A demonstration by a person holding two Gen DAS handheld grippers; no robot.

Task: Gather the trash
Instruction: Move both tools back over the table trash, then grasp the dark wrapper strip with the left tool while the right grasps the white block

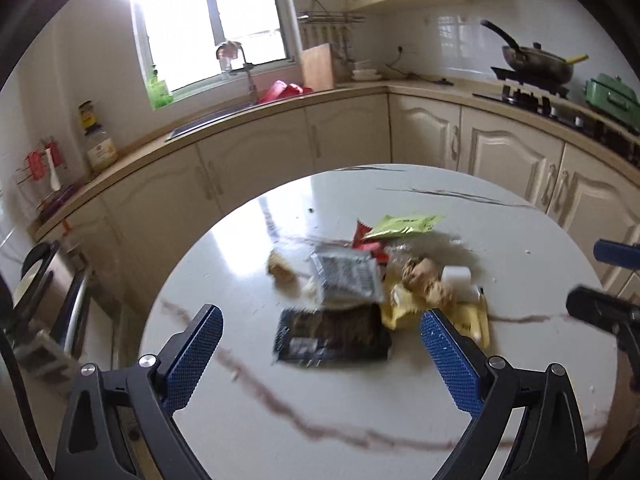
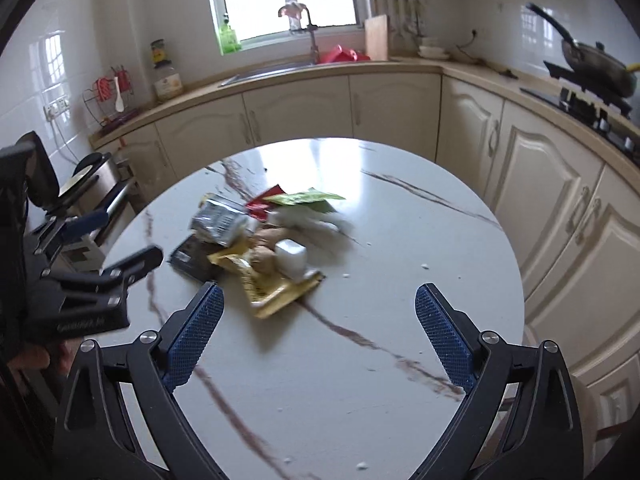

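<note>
The desk (image 1: 360, 420) is round, glossy and white with dark red-brown veins. The trash (image 1: 380, 276) lies in one loose pile near its middle: a flat black wrapper (image 1: 332, 336) nearest the cameras, a crinkled silver packet (image 1: 346, 274) with dark print behind it, a yellow foil bag (image 1: 404, 312) to the right, a green packet (image 1: 404, 224) and a red wrapper (image 1: 366, 240) at the far side, brown lumpy scraps (image 1: 424, 280) and a small white block (image 1: 456, 276). Motion blur hides finer detail. The left hand-held gripper (image 1: 322, 346) is spread wide, nothing between its jaws; its pads (image 1: 192, 360) are blue with a fine knurled grid on black angular arms. It hangs over the near desk edge, the black wrapper just ahead between the fingertips. The right hand-held gripper (image 2: 318, 326) is likewise wide and empty, with the yellow foil bag (image 2: 272, 288) just ahead of its left pad. The left wrist view alone shows a green lidded box (image 1: 612, 98) beside the stove and a separate brown scrap (image 1: 282, 270) left of the pile. The right wrist view alone shows the left hand-held gripper from the side at the desk's left edge, and a wall socket (image 2: 56, 108). Both views show cream panelled cabinets (image 2: 552, 200), a sink under a window, and a dark pan (image 2: 600, 66).
</note>
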